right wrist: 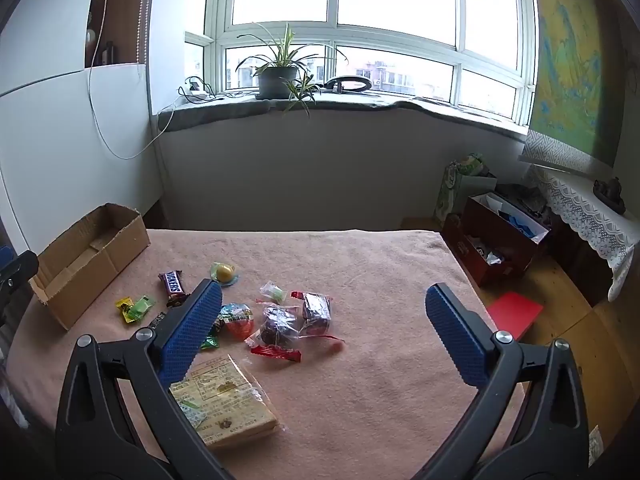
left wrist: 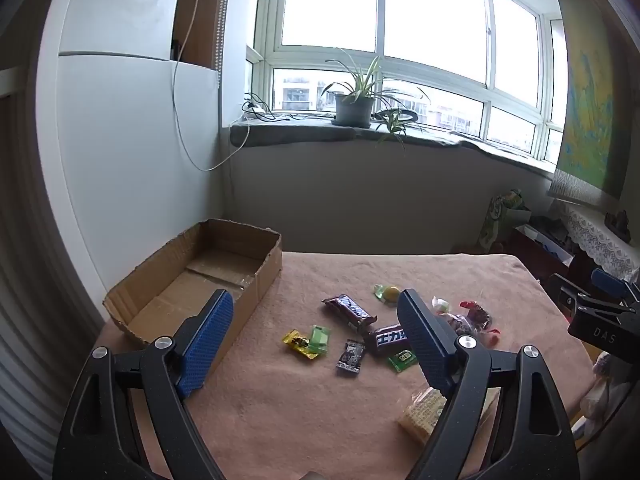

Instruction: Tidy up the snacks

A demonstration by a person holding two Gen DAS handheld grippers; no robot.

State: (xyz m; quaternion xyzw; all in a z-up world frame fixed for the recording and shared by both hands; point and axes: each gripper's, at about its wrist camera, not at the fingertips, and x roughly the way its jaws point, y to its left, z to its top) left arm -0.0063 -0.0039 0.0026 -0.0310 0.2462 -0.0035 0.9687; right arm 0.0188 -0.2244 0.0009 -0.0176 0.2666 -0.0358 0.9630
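On the desk, covered in a pinkish cloth, nothing appears sorted yet. The cardboard box at the left edge looks like the intended container, and as far as its inside shows, it holds no snacks. Every snack lies loose on the cloth to the right of it, so the whole job seems to remain.

The biggest item is the flat yellow cracker pack, nearest the camera and partly under the right claw's left finger. Further out sit two clear-wrapped dark cakes, side by side, with a red wrapper just in front of them. Two Snickers bars lie near the middle, one partly hidden behind a finger. The smallest pieces are a round yellow sweet, a yellow candy touching a green one, and a small dark packet.

The left claw hangs above the candies, spread wide and empty. The right claw is likewise wide apart, gripping nothing.
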